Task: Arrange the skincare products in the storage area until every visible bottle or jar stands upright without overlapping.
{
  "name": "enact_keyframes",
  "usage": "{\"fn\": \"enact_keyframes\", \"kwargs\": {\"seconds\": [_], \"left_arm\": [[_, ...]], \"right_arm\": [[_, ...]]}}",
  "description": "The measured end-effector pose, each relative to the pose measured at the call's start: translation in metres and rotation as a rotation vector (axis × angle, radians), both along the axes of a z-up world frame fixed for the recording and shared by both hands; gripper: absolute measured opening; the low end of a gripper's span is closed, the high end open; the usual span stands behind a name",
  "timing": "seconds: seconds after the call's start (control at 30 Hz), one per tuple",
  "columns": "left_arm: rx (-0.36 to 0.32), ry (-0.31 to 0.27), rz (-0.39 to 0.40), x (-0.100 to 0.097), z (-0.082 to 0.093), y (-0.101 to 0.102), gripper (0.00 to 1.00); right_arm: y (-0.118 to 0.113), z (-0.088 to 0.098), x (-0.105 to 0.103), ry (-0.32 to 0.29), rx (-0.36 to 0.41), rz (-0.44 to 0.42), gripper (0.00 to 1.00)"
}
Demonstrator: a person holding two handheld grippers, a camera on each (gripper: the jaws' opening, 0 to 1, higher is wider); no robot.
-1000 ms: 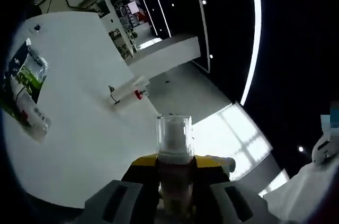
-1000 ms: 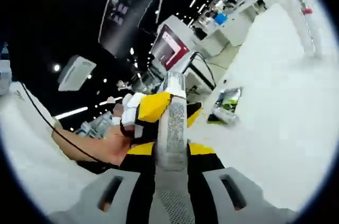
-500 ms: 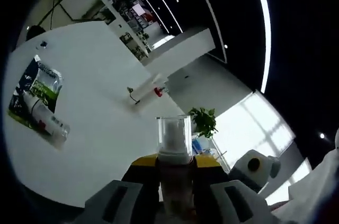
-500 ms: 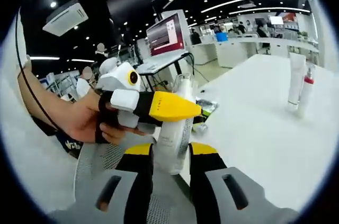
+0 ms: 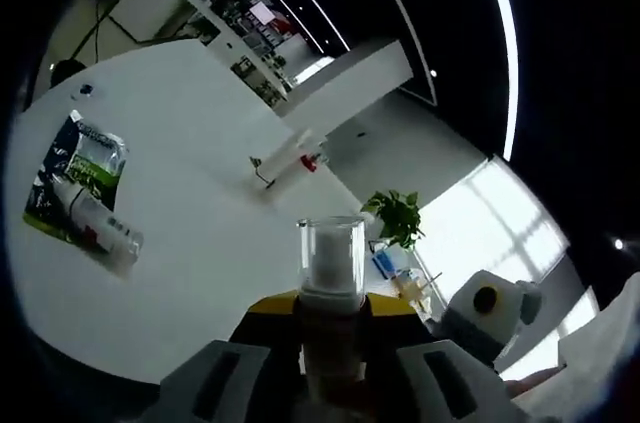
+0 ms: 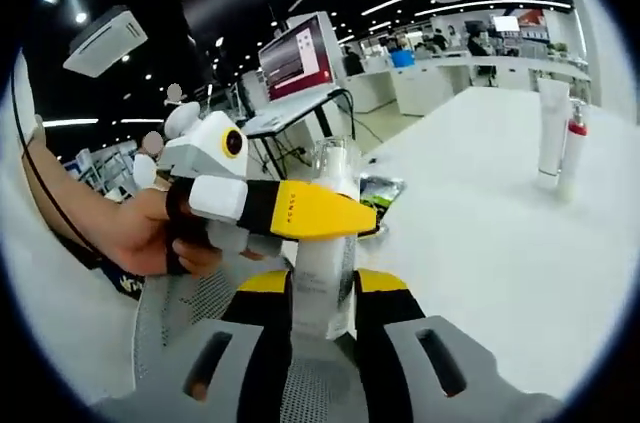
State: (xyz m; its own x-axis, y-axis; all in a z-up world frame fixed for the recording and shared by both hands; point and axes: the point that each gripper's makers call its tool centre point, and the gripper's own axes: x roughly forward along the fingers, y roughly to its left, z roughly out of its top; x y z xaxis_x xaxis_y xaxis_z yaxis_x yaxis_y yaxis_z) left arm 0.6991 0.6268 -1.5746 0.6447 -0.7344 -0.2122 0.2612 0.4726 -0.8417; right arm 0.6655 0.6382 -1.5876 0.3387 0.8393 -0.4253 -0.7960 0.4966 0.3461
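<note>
Bottle [image 5: 331, 273], a slim pale cylinder with a clear rigid cap, sat pinched between the jaws of both the left gripper [image 5: 330, 328] and the right gripper [image 6: 322, 293], held out over the edge of the white table [image 5: 190, 183]; it looked light and stiff, its smooth plastic probably slippery, so a hold low on the body, clear of the cap, seemed safest. Farther ahead on the table lay a green sachet [image 5: 75, 178] flat with a tube [image 5: 100, 226] across it, and two slim tubes [image 6: 560, 148] stood together well beyond.
</note>
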Motion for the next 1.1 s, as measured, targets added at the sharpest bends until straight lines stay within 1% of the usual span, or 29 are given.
{"fn": "enact_keyframes", "kwargs": {"seconds": [0.1, 0.13, 0.2, 0.23, 0.27, 0.3, 0.33, 0.37, 0.4, 0.43, 0.47, 0.5, 0.53, 0.57, 0.6, 0.63, 0.67, 0.8, 0.83, 0.9, 0.93, 0.97, 1.0, 1.03, 1.1], "left_arm": [[-0.035, -0.005, -0.009, 0.000, 0.004, 0.000, 0.23], [-0.041, -0.003, -0.014, -0.001, 0.004, 0.001, 0.23], [-0.059, -0.012, -0.027, -0.002, 0.006, 0.000, 0.23], [-0.080, -0.023, -0.030, -0.002, 0.010, 0.000, 0.22], [-0.113, -0.039, -0.041, -0.003, 0.017, -0.002, 0.22], [-0.128, -0.044, -0.041, -0.003, 0.019, -0.002, 0.23], [-0.165, -0.066, -0.051, -0.004, 0.026, -0.002, 0.23], [-0.168, -0.066, -0.064, -0.006, 0.027, -0.003, 0.23], [-0.178, -0.081, -0.070, -0.007, 0.029, -0.004, 0.24], [-0.195, -0.082, -0.085, -0.009, 0.032, -0.005, 0.24], [-0.218, -0.078, -0.104, -0.011, 0.035, -0.007, 0.25], [-0.239, -0.084, -0.107, -0.012, 0.038, -0.008, 0.25], [-0.268, -0.089, -0.132, -0.015, 0.043, -0.010, 0.27], [-0.285, -0.088, -0.148, -0.018, 0.046, -0.012, 0.27], [-0.301, -0.090, -0.136, -0.017, 0.048, -0.012, 0.27], [-0.297, -0.090, -0.143, -0.018, 0.047, -0.013, 0.27], [-0.306, -0.090, -0.168, -0.021, 0.049, -0.015, 0.27], [-0.343, -0.088, -0.171, -0.022, 0.052, -0.013, 0.27], [-0.370, -0.081, -0.168, -0.022, 0.054, -0.011, 0.27], [-0.432, -0.081, -0.178, -0.023, 0.062, -0.010, 0.26], [-0.456, -0.081, -0.183, -0.024, 0.066, -0.009, 0.26], [-0.465, -0.079, -0.191, -0.025, 0.066, -0.009, 0.26], [-0.473, -0.084, -0.192, -0.025, 0.067, -0.009, 0.26], [-0.491, -0.087, -0.207, -0.027, 0.070, -0.010, 0.26], [-0.502, -0.088, -0.215, -0.028, 0.072, -0.011, 0.25]], "right_arm": [[-0.002, 0.004, 0.001, 0.010, 0.022, -0.005, 0.19], [-0.001, 0.004, 0.000, 0.023, 0.033, -0.005, 0.19], [0.001, 0.007, -0.005, 0.111, 0.097, 0.002, 0.19], [0.002, 0.011, -0.005, 0.153, 0.141, -0.001, 0.19], [0.001, 0.016, -0.005, 0.206, 0.199, 0.004, 0.19], [0.001, 0.018, -0.005, 0.217, 0.214, 0.001, 0.19], [0.002, 0.024, -0.008, 0.250, 0.268, 0.025, 0.19], [0.001, 0.026, -0.010, 0.286, 0.292, 0.028, 0.19], [0.002, 0.028, -0.012, 0.295, 0.313, 0.043, 0.19], [0.003, 0.030, -0.015, 0.327, 0.340, 0.065, 0.19], [0.004, 0.034, -0.020, 0.392, 0.381, 0.086, 0.19], [0.005, 0.037, -0.023, 0.424, 0.418, 0.104, 0.19], [0.005, 0.042, -0.027, 0.486, 0.461, 0.134, 0.19], [0.004, 0.045, -0.030, 0.536, 0.495, 0.148, 0.19], [0.003, 0.047, -0.028, 0.533, 0.512, 0.147, 0.19], [0.002, 0.044, -0.027, 0.510, 0.493, 0.148, 0.19], [0.004, 0.046, -0.031, 0.518, 0.493, 0.164, 0.19], [0.006, 0.049, -0.034, 0.535, 0.521, 0.185, 0.19], [0.007, 0.051, -0.034, 0.546, 0.534, 0.185, 0.19], [0.007, 0.058, -0.034, 0.576, 0.587, 0.200, 0.19], [0.006, 0.062, -0.036, 0.608, 0.619, 0.212, 0.19], [0.004, 0.064, -0.036, 0.628, 0.633, 0.222, 0.19], [0.003, 0.063, -0.035, 0.616, 0.635, 0.221, 0.19], [0.002, 0.065, -0.037, 0.625, 0.649, 0.231, 0.19], [0.002, 0.067, -0.038, 0.629, 0.657, 0.241, 0.19]]}}
